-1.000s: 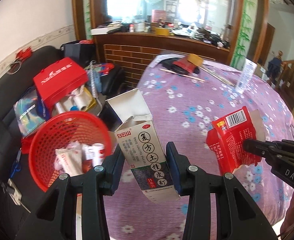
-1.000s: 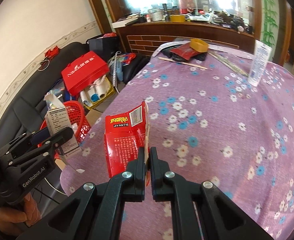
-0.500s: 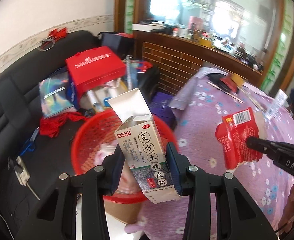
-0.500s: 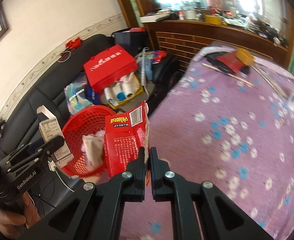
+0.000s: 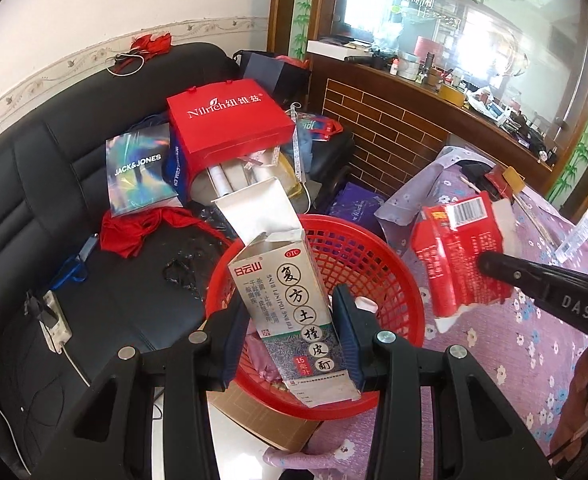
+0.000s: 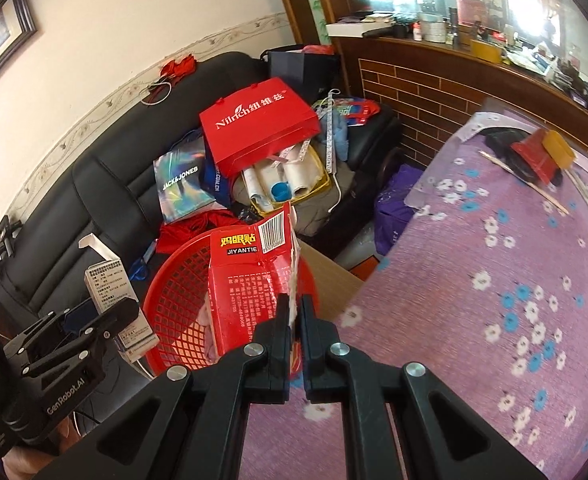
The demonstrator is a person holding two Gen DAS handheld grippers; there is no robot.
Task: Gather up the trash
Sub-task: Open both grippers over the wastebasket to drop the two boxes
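Observation:
My left gripper (image 5: 294, 336) is shut on a white medicine box (image 5: 290, 304) with an open top flap, held above the red mesh basket (image 5: 374, 256). My right gripper (image 6: 294, 312) is shut on a flattened red box (image 6: 250, 280), held over the basket's (image 6: 174, 280) right side. The red box (image 5: 458, 256) also shows at the right of the left wrist view. The left gripper (image 6: 90, 316) with the white box (image 6: 110, 280) shows at the left of the right wrist view. The basket holds some crumpled trash, mostly hidden.
A black sofa (image 5: 54, 184) behind the basket carries a red Nilrich bag (image 5: 226, 124), a Jack&Jones bag (image 5: 140, 168) and paper rolls (image 6: 278, 184). The table with purple flowered cloth (image 6: 494, 264) lies to the right, with chopsticks (image 6: 522, 180) and a red packet (image 6: 534, 152) far off.
Both grippers have swung left from the table to the basket, carrying their boxes. The basket now lies right under both boxes.

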